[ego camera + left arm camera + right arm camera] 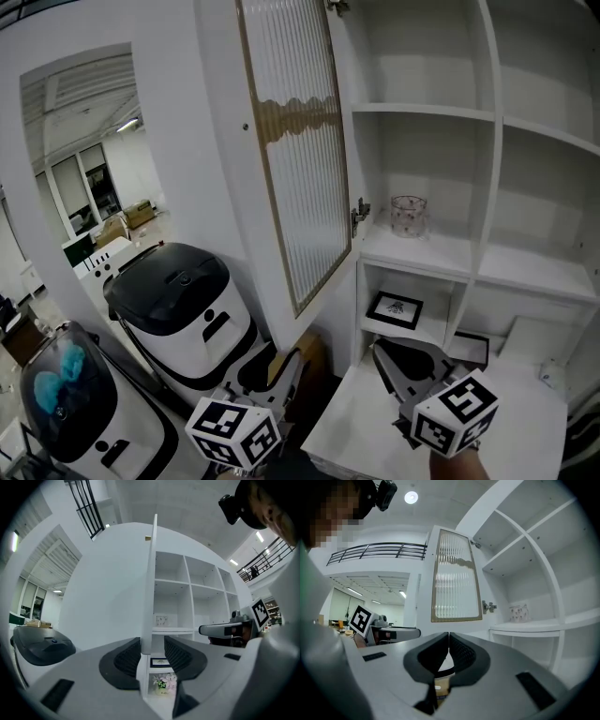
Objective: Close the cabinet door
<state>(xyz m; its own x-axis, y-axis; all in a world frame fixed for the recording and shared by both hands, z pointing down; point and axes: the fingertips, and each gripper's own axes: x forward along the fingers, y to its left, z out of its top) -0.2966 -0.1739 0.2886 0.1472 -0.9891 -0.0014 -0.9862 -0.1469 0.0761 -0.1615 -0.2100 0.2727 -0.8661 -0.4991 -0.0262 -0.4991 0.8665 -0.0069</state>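
The white cabinet (495, 141) stands open; its door (300, 141), a wood-framed ribbed glass panel, swings out to the left. In the left gripper view the door (149, 588) shows edge-on, straight ahead. My left gripper (152, 640) is open; the door's lower edge appears in the gap between its pads, and they do not press on it. In the head view the left gripper (278, 363) is low, under the door's bottom corner. My right gripper (448, 637) is shut on nothing and sits in front of the lower shelves (380, 352). It faces the door (457, 581).
A patterned glass cup (409, 216) stands on a middle shelf by the door hinge (359, 217). A framed picture (394, 309) leans in the compartment below. Two white-and-black bin-like machines (183, 300) (66, 403) stand left of the cabinet, under the door.
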